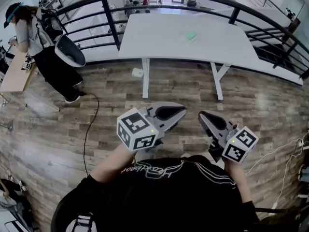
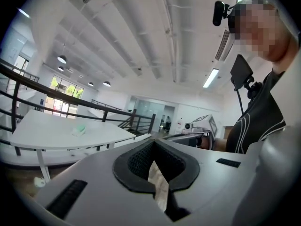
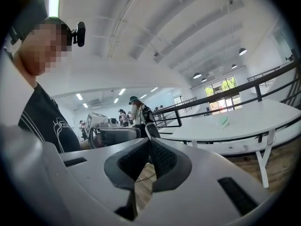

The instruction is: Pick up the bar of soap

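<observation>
**Head view with both gripper views.** The left gripper [image 1: 177, 111] and the right gripper [image 1: 203, 115] are held low in front of the person's black shirt [image 1: 164, 192]. Both are above the wood-plank floor [image 1: 58, 129] and well apart from the white table [image 1: 159, 42].

In the left gripper view, the ribbed pads [image 2: 138, 159] are seen clenched together at their tips. Nothing is held between them, and only floor is visible through the gap below. In the right gripper view, the pads [image 3: 164, 157] are likewise pressed tip to tip, and nothing is grasped.

The bar of soap [image 1: 191, 35], pale green, is shown lying on the tabletop, right of its middle and toward the far edge. It is touched by neither gripper.

A dark railing [image 1: 111, 23] is curved around the far side of the table. A small white object [image 1: 137, 72] is seen on the floor just beside the table's left leg [image 1: 145, 79]. A second person [image 1: 36, 37], wearing a cap, is shown at far left beside a wooden desk [image 1: 12, 76]. A black cable [image 1: 87, 139] is laid across the floor.
</observation>
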### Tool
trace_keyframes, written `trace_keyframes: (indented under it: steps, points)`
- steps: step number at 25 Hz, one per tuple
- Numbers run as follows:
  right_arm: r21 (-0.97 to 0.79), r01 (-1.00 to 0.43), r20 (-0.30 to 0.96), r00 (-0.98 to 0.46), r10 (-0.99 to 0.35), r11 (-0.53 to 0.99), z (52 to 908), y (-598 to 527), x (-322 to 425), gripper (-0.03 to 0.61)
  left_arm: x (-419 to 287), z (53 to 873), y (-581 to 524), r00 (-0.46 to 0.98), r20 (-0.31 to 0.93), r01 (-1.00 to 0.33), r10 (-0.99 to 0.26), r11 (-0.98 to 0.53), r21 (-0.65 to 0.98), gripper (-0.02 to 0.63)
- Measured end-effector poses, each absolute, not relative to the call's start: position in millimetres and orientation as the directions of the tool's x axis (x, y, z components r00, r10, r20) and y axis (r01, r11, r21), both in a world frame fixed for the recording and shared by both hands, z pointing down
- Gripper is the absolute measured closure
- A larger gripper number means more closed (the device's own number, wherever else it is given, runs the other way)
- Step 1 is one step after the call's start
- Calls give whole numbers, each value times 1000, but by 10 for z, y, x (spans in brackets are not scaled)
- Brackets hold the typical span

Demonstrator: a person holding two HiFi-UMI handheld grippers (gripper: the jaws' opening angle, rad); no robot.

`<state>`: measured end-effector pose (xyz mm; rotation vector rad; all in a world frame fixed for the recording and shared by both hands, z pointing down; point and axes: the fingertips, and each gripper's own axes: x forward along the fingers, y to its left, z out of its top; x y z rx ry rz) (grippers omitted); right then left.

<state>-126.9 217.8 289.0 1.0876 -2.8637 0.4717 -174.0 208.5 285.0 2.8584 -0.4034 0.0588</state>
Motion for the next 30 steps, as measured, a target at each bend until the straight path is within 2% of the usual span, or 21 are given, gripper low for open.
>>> trace_keyframes:
  steps: [7,17,30]
  points:
    - [-265,-624,130,-779,-614,735,2930,1851,-1195,561,-1669,2930,1760,949,81,-314,-304,-917,246,606]
    - [-238,-601,92,-796,-599,763,2975,682,-738,561,-1210,3013,663,928,120,-371,-352,-902,222,606]
    - [-247,-558,131,-829,-543,792,3047,-1674,551,561,95,3095,-1707,895,158,-445,-417,-860,250,606]
